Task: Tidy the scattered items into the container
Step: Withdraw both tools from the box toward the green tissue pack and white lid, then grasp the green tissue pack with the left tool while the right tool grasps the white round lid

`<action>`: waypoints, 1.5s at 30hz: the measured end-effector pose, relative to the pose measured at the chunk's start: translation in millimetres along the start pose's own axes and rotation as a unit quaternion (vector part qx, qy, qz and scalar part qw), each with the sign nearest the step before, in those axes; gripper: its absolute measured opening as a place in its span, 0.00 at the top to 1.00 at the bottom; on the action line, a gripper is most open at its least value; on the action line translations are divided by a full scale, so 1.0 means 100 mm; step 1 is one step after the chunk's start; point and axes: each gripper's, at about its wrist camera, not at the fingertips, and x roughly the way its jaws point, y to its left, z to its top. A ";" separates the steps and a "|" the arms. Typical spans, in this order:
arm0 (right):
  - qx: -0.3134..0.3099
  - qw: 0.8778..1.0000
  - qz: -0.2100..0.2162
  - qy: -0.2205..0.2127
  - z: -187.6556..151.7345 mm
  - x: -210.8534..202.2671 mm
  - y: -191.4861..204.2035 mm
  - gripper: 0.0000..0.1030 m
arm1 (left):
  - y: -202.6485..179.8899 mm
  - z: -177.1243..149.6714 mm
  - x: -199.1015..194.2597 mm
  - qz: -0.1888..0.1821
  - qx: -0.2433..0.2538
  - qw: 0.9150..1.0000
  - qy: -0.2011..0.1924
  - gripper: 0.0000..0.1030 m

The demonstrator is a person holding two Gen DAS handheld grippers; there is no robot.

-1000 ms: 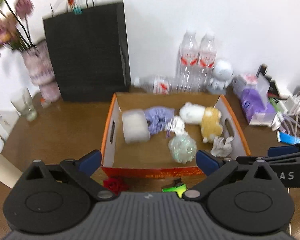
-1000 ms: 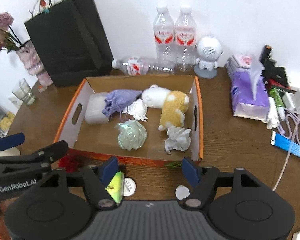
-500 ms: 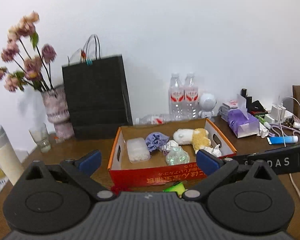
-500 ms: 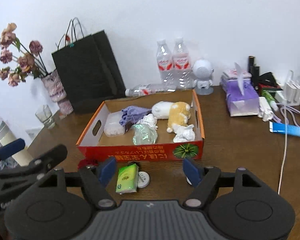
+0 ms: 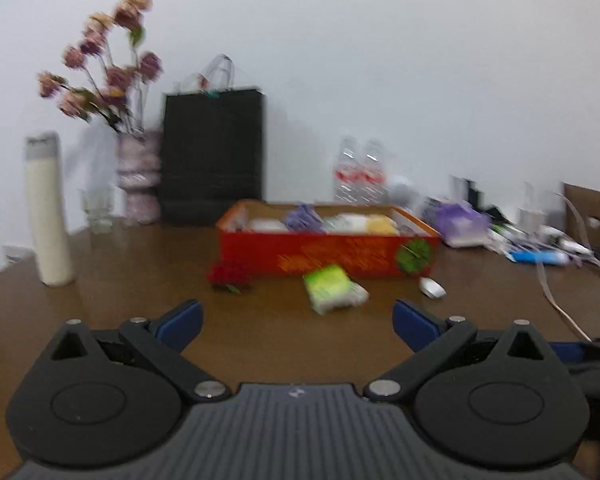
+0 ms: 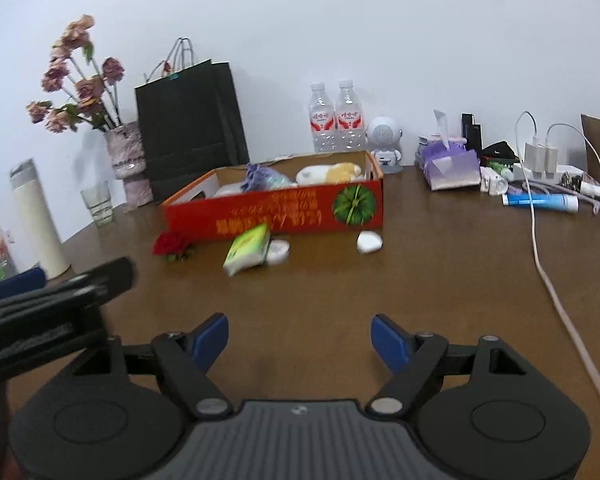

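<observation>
Left wrist view, blurred: the left gripper (image 5: 296, 318) stands wide with nothing between its jaws; the red box (image 5: 327, 249) sits mid-frame, a green packet (image 5: 331, 287) just below it.

Right wrist view: the right gripper (image 6: 299, 342), empty, is opening; the box (image 6: 276, 204) lies centre-left, a red flower (image 6: 171, 245), the packet (image 6: 247, 249) and a white object (image 6: 369, 241) just below it.

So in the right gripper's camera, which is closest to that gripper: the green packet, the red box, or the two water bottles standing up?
From the right gripper, whose jaws are opening with nothing between them:
1. Green packet, on the table in front of the box, slightly left.
2. Red box, just behind the packet.
3. Two water bottles, upright by the wall behind the box.
</observation>
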 end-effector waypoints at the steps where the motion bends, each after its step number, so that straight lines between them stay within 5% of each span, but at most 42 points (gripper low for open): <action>1: -0.003 1.000 0.001 -0.004 -0.09 -0.03 0.05 0.24 | -0.05 -0.04 -0.05 0.002 0.013 1.000 -0.012 0.00; 6: -0.017 1.000 0.009 0.002 -0.37 -0.12 0.13 0.24 | -0.07 -0.22 -0.25 0.020 0.040 0.998 -0.047 0.00; 17: 0.005 1.000 -0.009 -0.022 -0.48 -0.27 -0.07 0.23 | 0.20 -0.43 -0.37 0.042 0.006 0.999 -0.016 0.00; 29: -0.015 0.999 -0.005 -0.041 -0.35 -0.29 0.04 0.23 | 0.27 -0.27 -0.25 0.016 0.004 1.000 -0.003 0.00; 33: -0.033 0.998 -0.010 -0.045 -0.08 -0.17 0.00 0.23 | 0.28 0.02 0.07 -0.009 0.018 1.000 0.000 0.00; 41: -0.035 0.999 -0.030 0.001 0.46 0.54 -0.33 0.25 | 0.16 0.43 1.49 -0.072 0.019 0.988 0.133 0.00; 45: -0.026 0.999 -0.031 0.015 0.57 0.77 -0.44 0.26 | 0.14 0.43 2.09 -0.045 0.007 0.986 0.160 0.00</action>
